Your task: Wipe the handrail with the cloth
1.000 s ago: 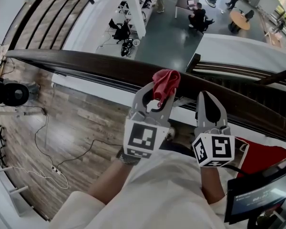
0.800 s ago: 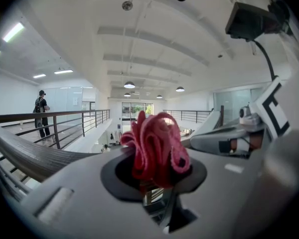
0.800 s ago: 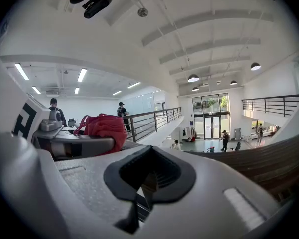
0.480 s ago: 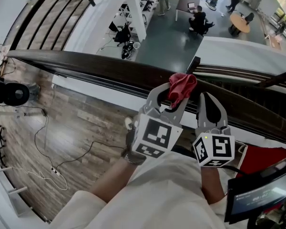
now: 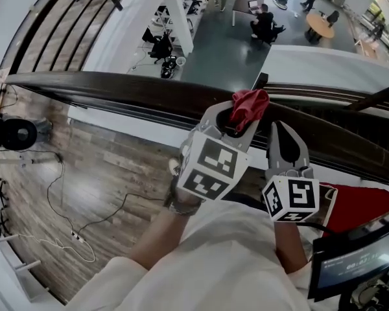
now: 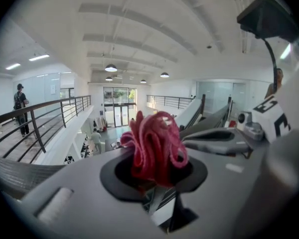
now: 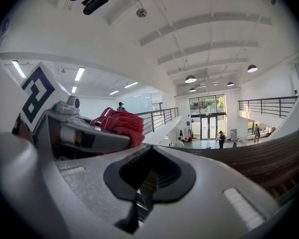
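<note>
Upper-floor walkway over an open atrium; wood-plank floor (image 5: 97,167) on the near side, lower level with a round table (image 5: 319,24) and seated people far below.

Cloth (image 5: 248,103): red, bunched into a wad, clamped in the left gripper (image 5: 236,123). Left gripper view shows the cloth (image 6: 155,142) filling the gap between the jaws and bulging out past their tips. In head view it lies over the top of the handrail (image 5: 129,92); actual contact w/ the rail can't be confirmed.

Handrail: dark wood, runs from upper left to lower right across the head view, curved by the lens. Also seen in the right gripper view (image 7: 269,156), lower right.

Right gripper (image 5: 283,129): just beside the left one, on its right, tips pointing at the rail. Jaws together, nothing between them (image 7: 148,176). Right gripper view also takes in the cloth (image 7: 120,122) in the neighbouring left gripper (image 7: 84,136).

Surroundings: loose cables (image 5: 58,193) on the floor at left; black round equipment (image 5: 13,135) at far left; red object (image 5: 363,212) and a screen (image 5: 356,261) at lower right. Person's light sleeves fill the bottom of the head view.
</note>
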Tool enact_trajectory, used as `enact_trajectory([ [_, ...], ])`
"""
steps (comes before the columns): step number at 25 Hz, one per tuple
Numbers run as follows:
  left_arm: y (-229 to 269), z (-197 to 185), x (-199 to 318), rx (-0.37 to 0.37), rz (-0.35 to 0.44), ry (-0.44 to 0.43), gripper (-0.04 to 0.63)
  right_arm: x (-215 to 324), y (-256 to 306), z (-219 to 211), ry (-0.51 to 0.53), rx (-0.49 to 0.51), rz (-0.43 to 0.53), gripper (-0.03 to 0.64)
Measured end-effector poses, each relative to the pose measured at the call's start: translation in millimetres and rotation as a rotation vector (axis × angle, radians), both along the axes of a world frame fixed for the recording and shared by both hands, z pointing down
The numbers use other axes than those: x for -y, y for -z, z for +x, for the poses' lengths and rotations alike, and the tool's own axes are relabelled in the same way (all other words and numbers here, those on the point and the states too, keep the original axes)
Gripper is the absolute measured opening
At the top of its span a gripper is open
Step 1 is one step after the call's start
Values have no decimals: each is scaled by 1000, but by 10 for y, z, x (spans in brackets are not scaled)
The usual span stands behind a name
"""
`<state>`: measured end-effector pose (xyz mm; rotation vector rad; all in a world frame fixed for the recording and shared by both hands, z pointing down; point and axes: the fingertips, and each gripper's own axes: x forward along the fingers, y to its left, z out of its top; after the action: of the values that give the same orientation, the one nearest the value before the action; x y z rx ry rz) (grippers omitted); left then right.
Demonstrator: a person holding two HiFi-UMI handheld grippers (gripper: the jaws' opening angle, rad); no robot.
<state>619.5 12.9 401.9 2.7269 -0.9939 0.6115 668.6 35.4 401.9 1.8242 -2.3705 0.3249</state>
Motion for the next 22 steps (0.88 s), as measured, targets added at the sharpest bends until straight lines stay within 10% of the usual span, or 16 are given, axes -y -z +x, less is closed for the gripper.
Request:
enact_trajectory([
  [22,-9,-651,344,-41,-14,165,132,60,22,-86,16,-24,-9,3],
])
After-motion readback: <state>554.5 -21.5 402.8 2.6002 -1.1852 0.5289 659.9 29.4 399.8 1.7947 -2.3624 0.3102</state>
